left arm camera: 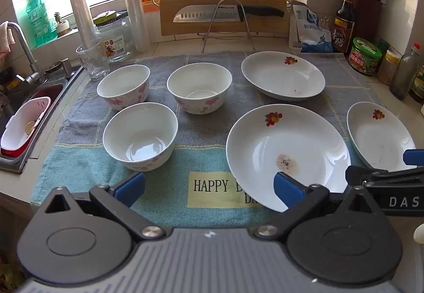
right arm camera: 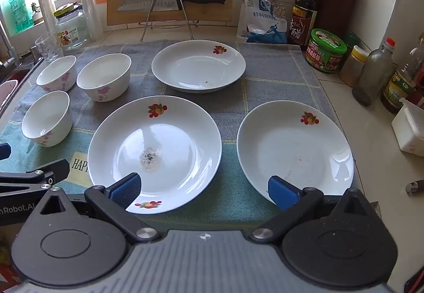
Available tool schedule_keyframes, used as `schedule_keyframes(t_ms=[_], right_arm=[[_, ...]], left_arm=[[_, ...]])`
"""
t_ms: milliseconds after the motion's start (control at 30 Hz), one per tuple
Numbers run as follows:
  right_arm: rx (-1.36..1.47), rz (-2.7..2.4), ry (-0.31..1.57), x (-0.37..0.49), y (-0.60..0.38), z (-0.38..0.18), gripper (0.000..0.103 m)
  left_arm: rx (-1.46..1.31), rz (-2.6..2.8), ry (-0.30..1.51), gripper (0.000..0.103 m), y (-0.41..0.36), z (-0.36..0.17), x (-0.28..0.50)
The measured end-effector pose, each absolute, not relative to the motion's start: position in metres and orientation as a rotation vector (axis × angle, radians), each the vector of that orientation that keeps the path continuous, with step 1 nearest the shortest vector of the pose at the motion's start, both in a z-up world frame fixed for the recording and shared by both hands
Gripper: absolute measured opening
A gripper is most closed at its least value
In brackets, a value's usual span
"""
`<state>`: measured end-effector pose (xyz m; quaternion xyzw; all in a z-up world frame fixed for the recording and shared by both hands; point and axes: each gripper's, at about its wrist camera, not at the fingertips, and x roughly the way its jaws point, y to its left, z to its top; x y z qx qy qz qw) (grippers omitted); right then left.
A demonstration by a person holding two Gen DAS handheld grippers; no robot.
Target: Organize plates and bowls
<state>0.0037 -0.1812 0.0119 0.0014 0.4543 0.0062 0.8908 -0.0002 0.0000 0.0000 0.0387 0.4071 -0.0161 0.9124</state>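
Sorting has not begun: 3 bowls (left arm camera: 140, 135) sit separately at the towel's (left arm camera: 79, 160) left, 3 plates (right arm camera: 155, 152) apart at its right. The left gripper (left arm camera: 209, 187) and right gripper (right arm camera: 204, 191) hover with jaws wide, empty. Next, I judge, comes stacking; the glass (left arm camera: 92, 58) beside the bowls and condiment jars (right arm camera: 327, 50) near the plates crowd the edges
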Motion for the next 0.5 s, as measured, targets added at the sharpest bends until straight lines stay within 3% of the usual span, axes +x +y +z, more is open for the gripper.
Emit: schedule_keyframes(t_ms=[500], right_arm=[[0.001,0.013,0.938,0.0015,-0.18,0.014,0.103]], left_arm=[[0.07,-0.037,0.846,0.102,0.0009,0.0073,0.0031]])
